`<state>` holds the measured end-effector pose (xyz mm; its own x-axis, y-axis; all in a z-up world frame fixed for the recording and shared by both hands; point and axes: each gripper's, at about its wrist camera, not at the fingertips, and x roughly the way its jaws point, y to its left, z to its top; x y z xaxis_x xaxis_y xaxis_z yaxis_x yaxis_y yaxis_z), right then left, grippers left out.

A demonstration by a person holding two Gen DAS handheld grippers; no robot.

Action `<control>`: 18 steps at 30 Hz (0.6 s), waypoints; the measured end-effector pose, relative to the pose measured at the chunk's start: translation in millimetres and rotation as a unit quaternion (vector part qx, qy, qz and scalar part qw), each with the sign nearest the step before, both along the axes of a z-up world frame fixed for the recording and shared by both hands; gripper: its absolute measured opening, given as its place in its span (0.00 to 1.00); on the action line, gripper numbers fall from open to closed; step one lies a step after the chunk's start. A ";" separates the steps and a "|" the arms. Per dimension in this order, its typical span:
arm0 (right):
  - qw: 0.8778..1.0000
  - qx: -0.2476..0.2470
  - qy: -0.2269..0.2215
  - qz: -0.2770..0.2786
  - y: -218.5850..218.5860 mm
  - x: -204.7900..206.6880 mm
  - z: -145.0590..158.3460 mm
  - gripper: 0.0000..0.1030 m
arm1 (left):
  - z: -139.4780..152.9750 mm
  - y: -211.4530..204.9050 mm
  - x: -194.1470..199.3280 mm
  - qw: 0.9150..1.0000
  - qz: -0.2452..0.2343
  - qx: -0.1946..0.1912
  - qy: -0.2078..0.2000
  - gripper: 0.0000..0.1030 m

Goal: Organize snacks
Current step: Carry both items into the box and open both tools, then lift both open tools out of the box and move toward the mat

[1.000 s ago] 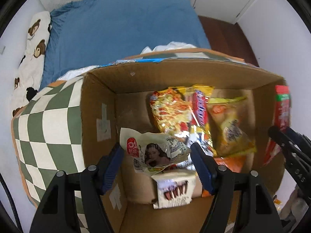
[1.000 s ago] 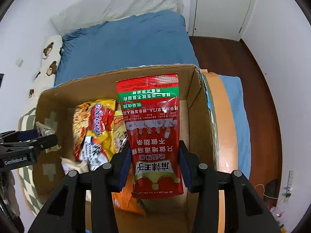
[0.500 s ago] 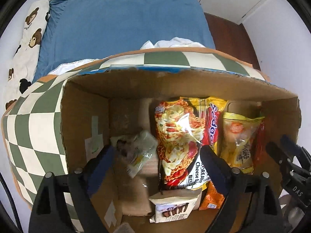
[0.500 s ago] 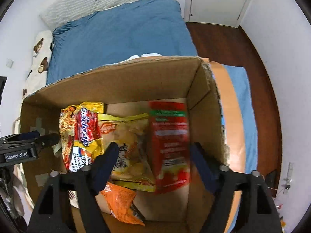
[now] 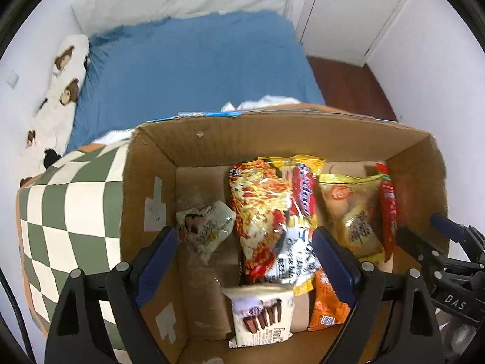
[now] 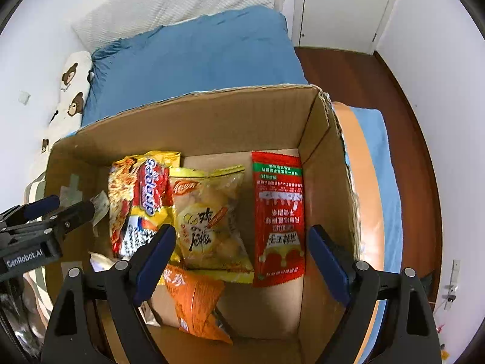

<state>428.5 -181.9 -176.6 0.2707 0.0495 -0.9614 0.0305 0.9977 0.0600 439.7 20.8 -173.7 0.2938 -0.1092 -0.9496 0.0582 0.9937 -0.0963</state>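
Both my tongs, left [image 5: 244, 257] and right [image 6: 241, 257], hang released over the box [image 6: 212, 121]; the leaning small packet [image 5: 206, 227] may topple.

black tool [image 5: 244, 261] frames — blue pads, silver screws, white lettering.

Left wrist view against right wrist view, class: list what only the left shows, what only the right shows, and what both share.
Only the left wrist view shows the white cookie pack and most of the green checkered cushion.

Only the right wrist view shows the red packet's whole front, flat by the box's wall, and the blue mat.

Both show the cardboard box, noodle pack, yellow snack bag, orange bag and blue bedsheet. The left gripper and right gripper are open and empty.
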 end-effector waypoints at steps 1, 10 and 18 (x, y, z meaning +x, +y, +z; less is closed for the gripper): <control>1.000 0.000 -0.005 0.002 1.4 -5.8 2.5 0.88 | 3.6 -1.2 -6.6 1.000 0.001 0.004 -0.012 0.88; 0.998 -0.007 -0.060 0.017 10.9 -61.4 29.0 0.94 | 40.6 -2.4 -68.9 0.996 0.018 0.010 -0.092 0.88; 0.991 -0.005 -0.130 0.021 13.8 -113.9 77.1 0.94 | 80.6 2.2 -124.2 0.987 0.026 0.011 -0.157 0.88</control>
